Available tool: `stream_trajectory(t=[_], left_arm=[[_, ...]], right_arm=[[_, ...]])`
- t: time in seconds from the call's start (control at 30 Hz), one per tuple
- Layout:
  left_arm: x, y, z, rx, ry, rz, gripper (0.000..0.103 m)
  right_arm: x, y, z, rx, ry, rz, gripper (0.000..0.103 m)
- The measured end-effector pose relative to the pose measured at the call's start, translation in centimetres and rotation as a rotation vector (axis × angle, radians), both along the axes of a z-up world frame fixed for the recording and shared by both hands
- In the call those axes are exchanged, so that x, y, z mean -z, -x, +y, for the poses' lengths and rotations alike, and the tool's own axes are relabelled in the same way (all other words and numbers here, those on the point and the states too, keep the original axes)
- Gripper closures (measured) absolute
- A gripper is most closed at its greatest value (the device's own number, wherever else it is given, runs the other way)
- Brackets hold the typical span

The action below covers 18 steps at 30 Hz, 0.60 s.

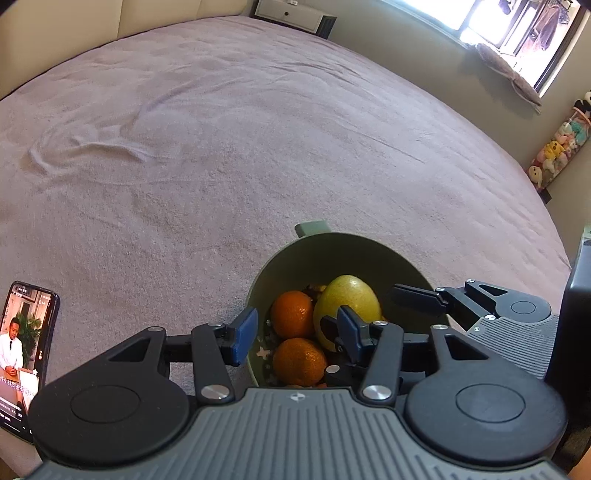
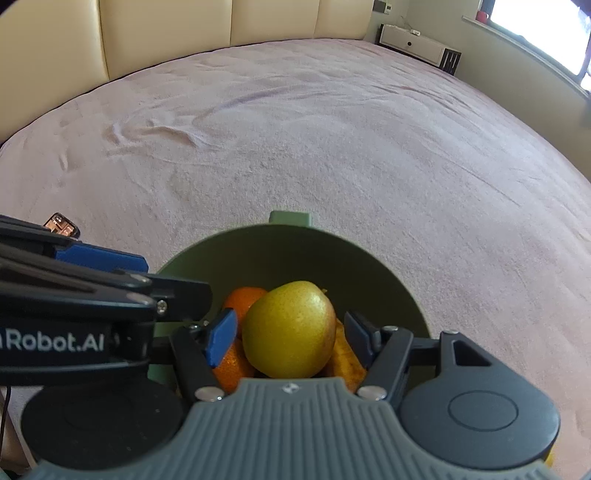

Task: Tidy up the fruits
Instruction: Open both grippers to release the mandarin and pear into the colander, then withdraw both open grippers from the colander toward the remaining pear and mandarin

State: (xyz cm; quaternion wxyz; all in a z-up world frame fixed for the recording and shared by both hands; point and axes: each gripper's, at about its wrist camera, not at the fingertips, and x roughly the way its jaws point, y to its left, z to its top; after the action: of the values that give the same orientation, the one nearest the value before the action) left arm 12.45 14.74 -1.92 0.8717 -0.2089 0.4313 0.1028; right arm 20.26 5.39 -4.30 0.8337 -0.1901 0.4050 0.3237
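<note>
A green bowl (image 1: pixel 332 258) (image 2: pixel 295 254) with a small tab handle stands on the pink bedspread. Two oranges (image 1: pixel 293 314) (image 1: pixel 299 362) lie in it, with a yellow-green pear (image 1: pixel 349 299) (image 2: pixel 290 332) resting on top. A yellow-orange fruit (image 2: pixel 345 356) is partly hidden beside the pear. My left gripper (image 1: pixel 295 334) is open and straddles the bowl's left wall, one blue pad outside and one inside by the pear. My right gripper (image 2: pixel 290 338) is open around the pear, with slim gaps at its pads. One of its fingers (image 1: pixel 413 297) shows over the bowl's right rim.
A phone (image 1: pixel 26 350) (image 2: pixel 62 225) with a lit screen lies on the bedspread (image 1: pixel 258 147) to the left of the bowl. A cream headboard (image 2: pixel 221 29) and a white nightstand (image 2: pixel 410 44) stand at the far end. Plush toys (image 1: pixel 554 151) hang at the right.
</note>
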Motion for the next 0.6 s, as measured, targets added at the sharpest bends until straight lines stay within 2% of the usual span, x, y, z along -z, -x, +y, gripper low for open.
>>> stream_trajectory(t=[0.13, 0.4, 0.6], left_arm=[[-0.7, 0.4, -0.3, 0.002, -0.005, -0.019, 0.044], [-2.7, 1.7, -1.3, 0.021, -0.026, -0.077, 0.044], [-3.7, 2.7, -2.7, 0.063, -0.029, -0.121, 0.041]], right_arm=[[-1.3, 0.7, -0.5, 0.022, -0.011, -0.032, 0.03], [-3.6, 2.9, -1.8, 0.071, -0.009, -0.091, 0.029], [-5.1, 5.1, -4.1, 0.151, -0.007, -0.142, 0.029]])
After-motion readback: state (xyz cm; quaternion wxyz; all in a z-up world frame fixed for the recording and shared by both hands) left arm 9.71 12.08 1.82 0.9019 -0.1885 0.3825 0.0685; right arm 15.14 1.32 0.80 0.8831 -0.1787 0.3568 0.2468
